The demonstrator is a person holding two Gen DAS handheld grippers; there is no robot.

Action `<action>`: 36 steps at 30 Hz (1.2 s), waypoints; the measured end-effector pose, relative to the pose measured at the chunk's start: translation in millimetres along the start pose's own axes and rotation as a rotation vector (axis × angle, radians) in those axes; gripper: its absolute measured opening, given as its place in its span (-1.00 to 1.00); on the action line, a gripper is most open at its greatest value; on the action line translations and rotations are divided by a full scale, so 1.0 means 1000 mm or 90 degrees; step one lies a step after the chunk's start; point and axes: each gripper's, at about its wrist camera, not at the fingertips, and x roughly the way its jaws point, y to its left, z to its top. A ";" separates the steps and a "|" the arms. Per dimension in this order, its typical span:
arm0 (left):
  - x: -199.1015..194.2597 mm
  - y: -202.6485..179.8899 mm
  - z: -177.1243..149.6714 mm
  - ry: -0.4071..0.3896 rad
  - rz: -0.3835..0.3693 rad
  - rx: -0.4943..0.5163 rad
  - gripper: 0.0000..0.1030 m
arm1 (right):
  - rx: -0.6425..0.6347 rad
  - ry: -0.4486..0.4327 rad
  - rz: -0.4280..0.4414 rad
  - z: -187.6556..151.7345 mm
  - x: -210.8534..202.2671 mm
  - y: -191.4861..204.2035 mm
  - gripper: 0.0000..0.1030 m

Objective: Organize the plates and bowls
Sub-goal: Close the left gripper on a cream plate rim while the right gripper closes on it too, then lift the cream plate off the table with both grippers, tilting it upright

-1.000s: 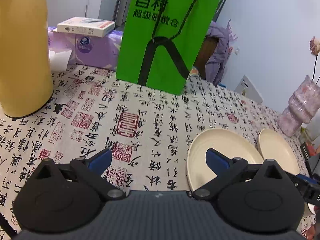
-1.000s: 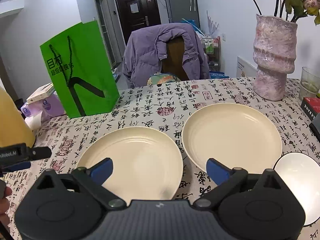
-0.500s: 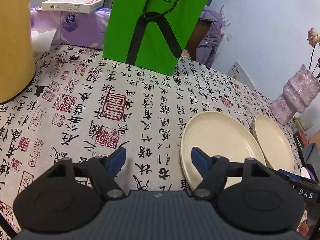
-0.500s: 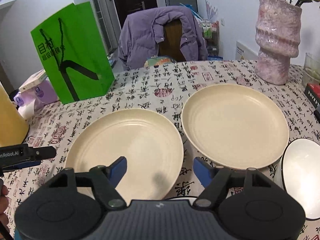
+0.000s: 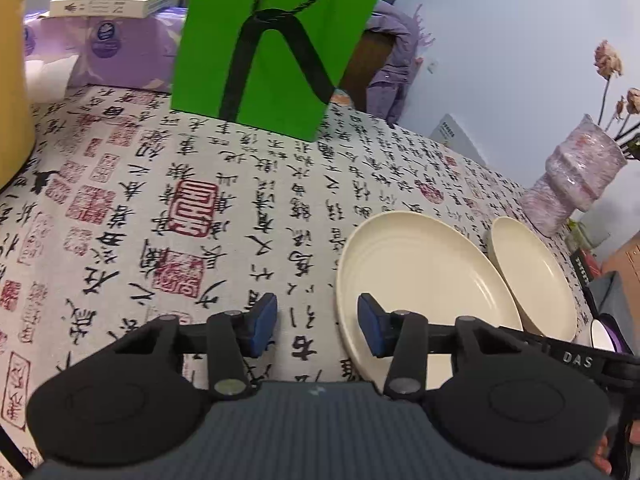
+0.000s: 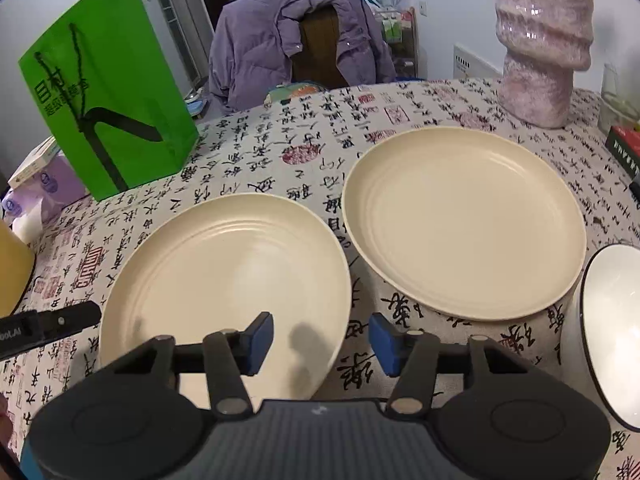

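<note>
Two cream plates lie side by side on the calligraphy tablecloth: the near plate (image 6: 224, 272) (image 5: 420, 280) and the far plate (image 6: 464, 220) (image 5: 532, 276). A white bowl with a dark rim (image 6: 612, 336) stands at the right edge. My right gripper (image 6: 320, 340) hovers over the near plate's right rim, jaws closing, with the rim below the gap and nothing pressed. My left gripper (image 5: 316, 324) hovers at the same plate's left rim, jaws closing, pads touching nothing. The left gripper's tip shows in the right wrist view at the left edge.
A green paper bag (image 6: 108, 92) (image 5: 272, 40) stands at the back. A pink vase (image 6: 544, 40) (image 5: 576, 176) stands behind the far plate. A yellow jug (image 5: 12, 64), purple tissue packs with a white box (image 5: 112, 0), and a chair with a purple jacket (image 6: 296, 36) are also around.
Both grippers have sunk toward the table and tipped further down. Both pairs of jaws have narrowed from wide to about half. The plates have not moved.
</note>
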 end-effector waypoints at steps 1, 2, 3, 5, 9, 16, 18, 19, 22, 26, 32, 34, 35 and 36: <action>0.001 -0.001 0.000 0.002 -0.003 0.002 -0.18 | 0.001 0.002 0.001 0.001 0.001 0.000 -0.09; 0.001 -0.001 0.000 0.003 -0.005 0.002 -0.26 | 0.004 0.002 0.003 0.001 0.002 -0.001 -0.13; 0.002 -0.001 0.000 0.005 -0.008 0.003 -0.29 | 0.006 0.003 0.004 0.001 0.003 -0.001 -0.15; 0.004 0.000 0.000 0.010 -0.014 0.001 -0.45 | 0.007 0.009 0.006 0.002 0.006 -0.001 -0.27; 0.007 0.002 0.000 0.021 -0.028 -0.006 -0.63 | 0.005 0.013 0.011 0.004 0.010 0.000 -0.34; 0.009 0.004 0.001 0.027 -0.039 -0.011 -0.67 | 0.009 0.020 0.021 0.004 0.013 -0.005 -0.40; 0.012 0.005 0.001 0.034 -0.042 -0.017 -0.67 | 0.012 0.023 0.023 0.005 0.014 -0.007 -0.40; 0.014 0.005 0.002 0.038 -0.042 -0.020 -0.67 | 0.013 0.024 0.024 0.005 0.013 -0.008 -0.42; 0.018 0.002 0.004 0.047 -0.034 -0.019 -0.70 | 0.013 0.026 0.032 0.007 0.014 -0.008 -0.48; 0.025 -0.003 0.007 0.063 -0.026 -0.013 -0.75 | 0.008 0.030 0.034 0.010 0.015 -0.008 -0.48; 0.029 -0.011 0.009 0.076 0.007 0.015 -0.76 | 0.013 0.037 0.047 0.012 0.018 -0.011 -0.53; 0.030 -0.013 0.010 0.078 0.015 0.022 -0.76 | 0.015 0.037 0.051 0.013 0.019 -0.013 -0.55; 0.030 -0.014 0.011 0.080 0.018 0.024 -0.76 | 0.015 0.038 0.052 0.013 0.019 -0.013 -0.56; 0.031 -0.015 0.011 0.081 0.023 0.028 -0.76 | 0.015 0.039 0.053 0.013 0.019 -0.013 -0.57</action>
